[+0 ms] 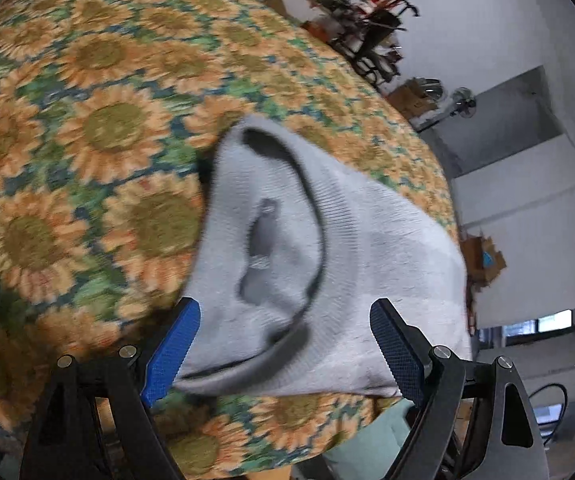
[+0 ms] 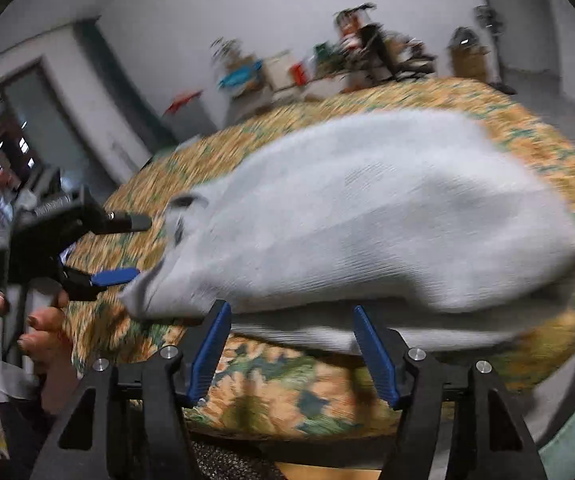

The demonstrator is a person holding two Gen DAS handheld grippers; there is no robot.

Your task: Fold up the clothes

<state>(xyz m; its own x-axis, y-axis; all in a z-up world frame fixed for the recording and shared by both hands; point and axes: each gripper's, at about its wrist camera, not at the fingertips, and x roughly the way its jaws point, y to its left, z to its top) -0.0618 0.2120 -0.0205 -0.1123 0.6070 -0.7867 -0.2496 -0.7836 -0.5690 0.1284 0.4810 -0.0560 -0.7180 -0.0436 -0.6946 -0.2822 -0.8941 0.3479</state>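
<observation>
A: Where is the garment found?

B: A pale grey knit garment (image 1: 327, 248) is spread on the bench (image 1: 99, 128), which is covered by a sunflower-print cloth. In the left wrist view the ribbed neckline (image 1: 311, 216) is turned toward the camera, and a small dark tag is seen inside it. In the right wrist view the long axis of the garment is laid across the picture, from the collar end at the left to a bunched end at the right.

A: How are the jaws placed against it?

B: The left gripper (image 1: 283, 344) is held at the collar end, jaws spread wide, with the neck edge lying between the blue pads (image 1: 175, 352); no pinch on the cloth is seen. The right gripper (image 2: 291, 348) is held at the near long edge, jaws also spread, with the hem just beyond the tips and not clamped. The left one is judged nearer to a hold, since the cloth is already between its jaws.

A: Can any writing be read?

B: None can be read. The neck tag is too blurred, and the lettering on the body of the left gripper, seen from the right wrist, cannot be made out.
</observation>
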